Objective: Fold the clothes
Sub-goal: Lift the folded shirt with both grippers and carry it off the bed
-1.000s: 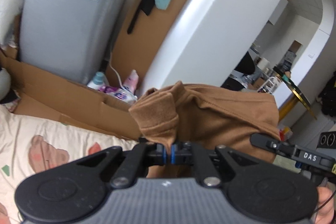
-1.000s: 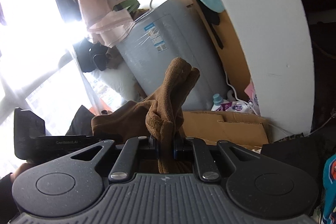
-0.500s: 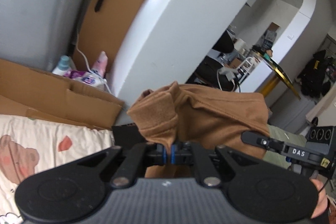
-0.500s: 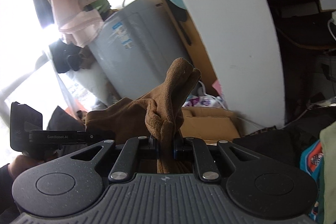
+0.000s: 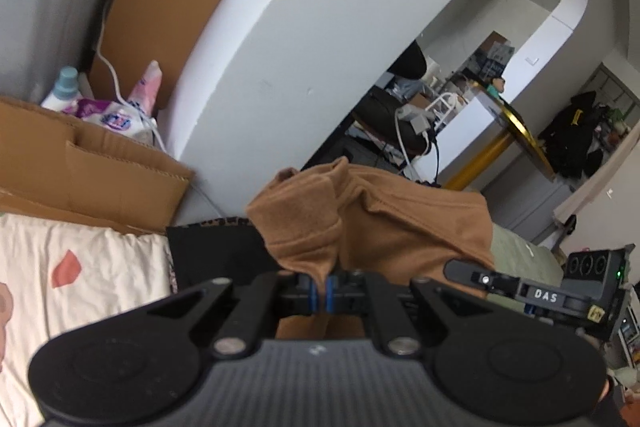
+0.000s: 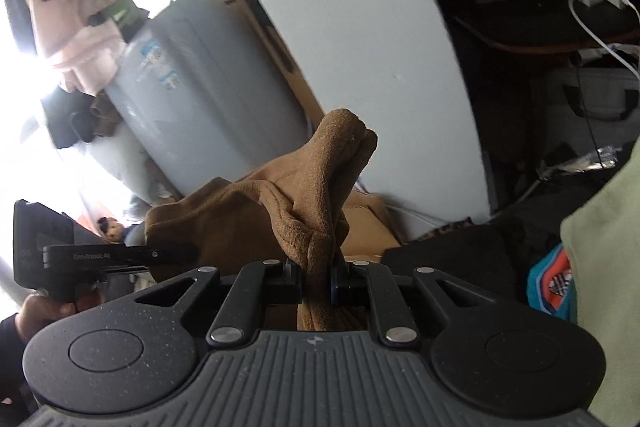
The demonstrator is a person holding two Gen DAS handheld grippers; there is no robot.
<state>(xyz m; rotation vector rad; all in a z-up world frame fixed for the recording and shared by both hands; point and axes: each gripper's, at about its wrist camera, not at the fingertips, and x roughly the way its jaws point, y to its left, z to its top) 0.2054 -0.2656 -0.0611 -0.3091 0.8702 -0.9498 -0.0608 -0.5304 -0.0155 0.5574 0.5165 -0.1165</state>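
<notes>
A brown garment (image 5: pixel 384 223) is held up in the air between both grippers. My left gripper (image 5: pixel 321 294) is shut on one bunched corner of it, with the cloth rising above the blue pads. The right gripper (image 5: pixel 532 293) shows at the right edge of the left wrist view. In the right wrist view my right gripper (image 6: pixel 318 285) is shut on a thick rolled corner of the brown garment (image 6: pixel 312 203), which stretches left toward the left gripper (image 6: pixel 120 255) and the hand (image 6: pixel 40 311) that holds it.
Below at the left lies a cream printed sheet (image 5: pixel 80 267) with a black cloth (image 5: pixel 216 251) beside it. Cardboard boxes (image 5: pixel 92 171), bottles (image 5: pixel 66 87), a grey bin (image 6: pixel 200 91) and a white curved wall (image 5: pixel 320 27) stand behind. A pale green garment (image 6: pixel 604 247) fills the right edge.
Both grippers have come down with the brown garment still stretched between them, and both views have tipped lower. The grey bin has slid up and left; the black cloth has come into view.
</notes>
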